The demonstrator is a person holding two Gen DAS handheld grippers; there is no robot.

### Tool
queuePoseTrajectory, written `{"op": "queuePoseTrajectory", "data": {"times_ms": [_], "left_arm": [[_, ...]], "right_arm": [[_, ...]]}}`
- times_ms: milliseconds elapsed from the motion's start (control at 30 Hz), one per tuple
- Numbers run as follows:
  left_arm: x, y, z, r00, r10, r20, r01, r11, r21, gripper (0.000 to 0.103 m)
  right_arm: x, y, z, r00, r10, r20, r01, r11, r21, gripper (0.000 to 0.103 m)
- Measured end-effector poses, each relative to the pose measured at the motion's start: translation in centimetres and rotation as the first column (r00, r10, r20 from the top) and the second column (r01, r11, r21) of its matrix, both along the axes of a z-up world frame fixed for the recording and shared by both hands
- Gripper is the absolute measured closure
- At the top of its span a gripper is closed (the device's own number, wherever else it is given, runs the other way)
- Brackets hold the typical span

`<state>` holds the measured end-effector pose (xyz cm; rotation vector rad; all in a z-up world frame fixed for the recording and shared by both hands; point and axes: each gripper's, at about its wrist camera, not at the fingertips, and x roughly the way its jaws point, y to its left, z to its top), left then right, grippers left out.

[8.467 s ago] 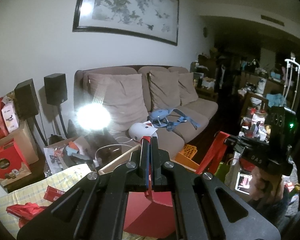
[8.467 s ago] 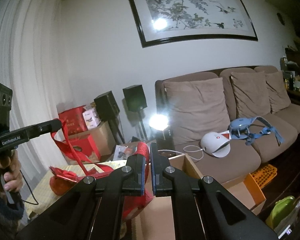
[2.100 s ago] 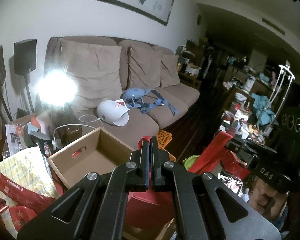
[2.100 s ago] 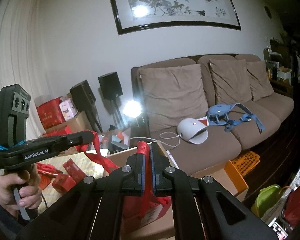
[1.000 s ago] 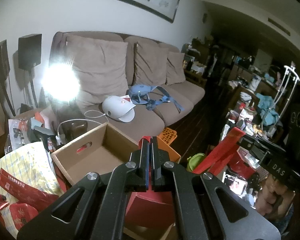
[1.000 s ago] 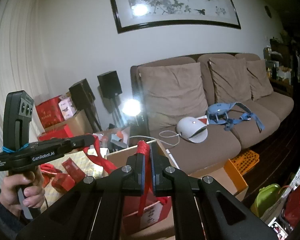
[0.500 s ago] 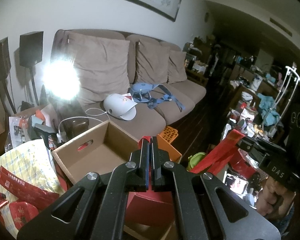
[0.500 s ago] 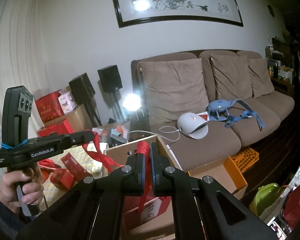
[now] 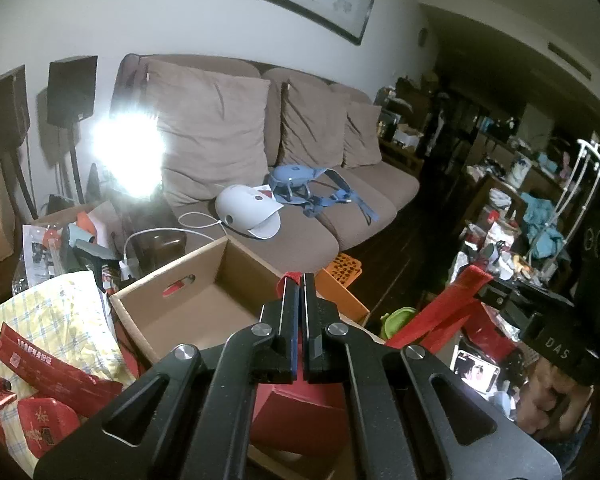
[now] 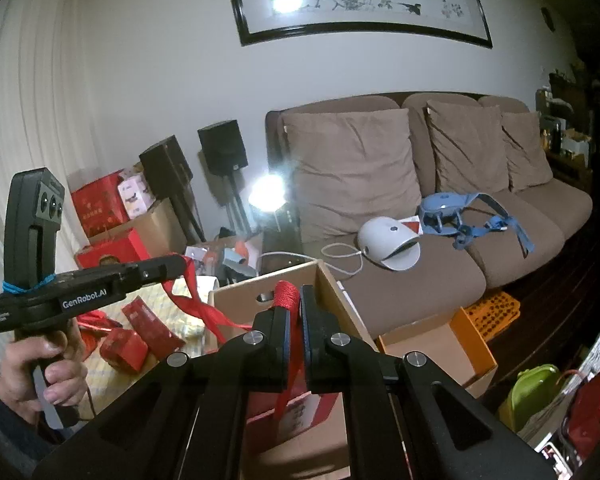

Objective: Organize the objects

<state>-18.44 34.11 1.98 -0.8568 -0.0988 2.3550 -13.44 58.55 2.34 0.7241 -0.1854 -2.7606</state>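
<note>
Though crumpled, red bag (image 10: 296, 408) (corded handles)

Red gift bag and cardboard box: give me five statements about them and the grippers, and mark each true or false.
1. The left gripper is shut on the red gift bag's ribbon handle. True.
2. The right gripper is open and holds nothing. False: it is shut on the bag's red cord handle.
3. The cardboard box has its top open. True.
4. The white dome-shaped device lies inside the cardboard box. False: it lies on the sofa.
5. The sofa's back cushions are blue. False: they are brownish-beige; the blue thing is a strapped item on the seat.
</note>
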Motion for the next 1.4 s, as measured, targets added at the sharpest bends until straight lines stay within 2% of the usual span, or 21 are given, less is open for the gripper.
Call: {"op": "queuePoseTrajectory", "data": {"times_ms": [1400], "left_arm": [[-0.6,0.0,-2.0,0.999,0.025,0.044,-0.024,1.000,-0.010,0.102]], "right_arm": [[-1.9,-0.3,-2.3,0.992,0.012,0.123,-0.012,1.000,0.000,0.099]]}}
